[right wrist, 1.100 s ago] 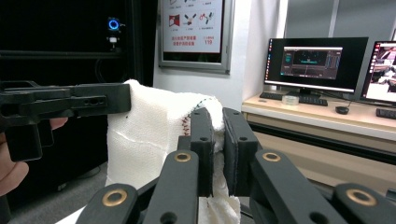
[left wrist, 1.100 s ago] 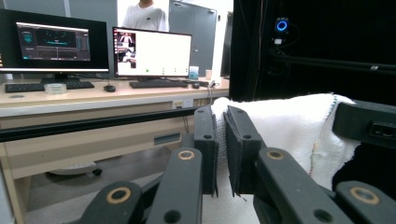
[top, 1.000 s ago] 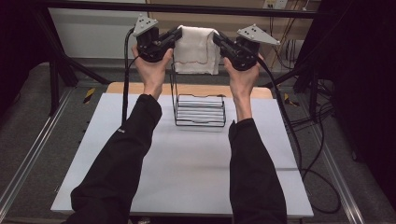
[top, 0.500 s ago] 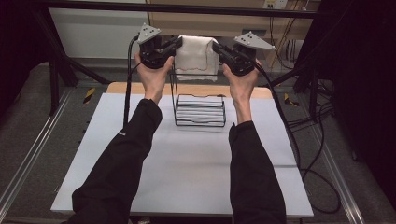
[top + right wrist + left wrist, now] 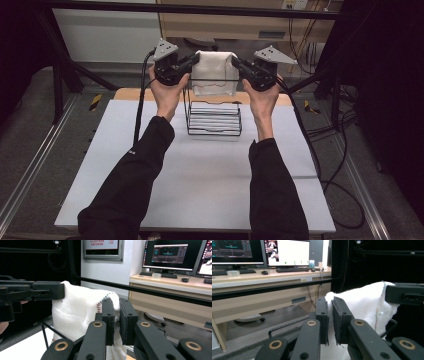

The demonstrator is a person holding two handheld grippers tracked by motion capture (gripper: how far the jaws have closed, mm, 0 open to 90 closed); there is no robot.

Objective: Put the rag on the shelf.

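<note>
Towel: a white knitted towel (image 5: 215,72) hangs folded between the two grippers, above the far end of the wire rack, its lower edge level with the rack's top bar.
Left gripper: the left gripper (image 5: 192,61) has its jaws clamped on the towel's upper left corner; in the left gripper view (image 5: 331,322) the cloth is pinched in the narrow slit between the two pads.
Right gripper: the right gripper (image 5: 236,64) has its jaws clamped on the towel's upper right corner; in the right gripper view (image 5: 116,321) a fold of the cloth with a dark stitched hem sits between the pads.
Towel against grippers: the cloth spans the gap from one gripper to the other, its top edge drawn nearly level and the rest drooping below the jaws.
Wire rack: a black wire rack (image 5: 214,119) stands on the far middle of the table, between the two forearms, directly under the towel.
Table: a white table (image 5: 210,185) with a wooden edge along its far side.
Writing: the sign (image 5: 103,246) on the far wall in the right gripper view carries red lettering, too small to read; the monitors (image 5: 287,252) on the desk show windows whose text cannot be read.
</note>
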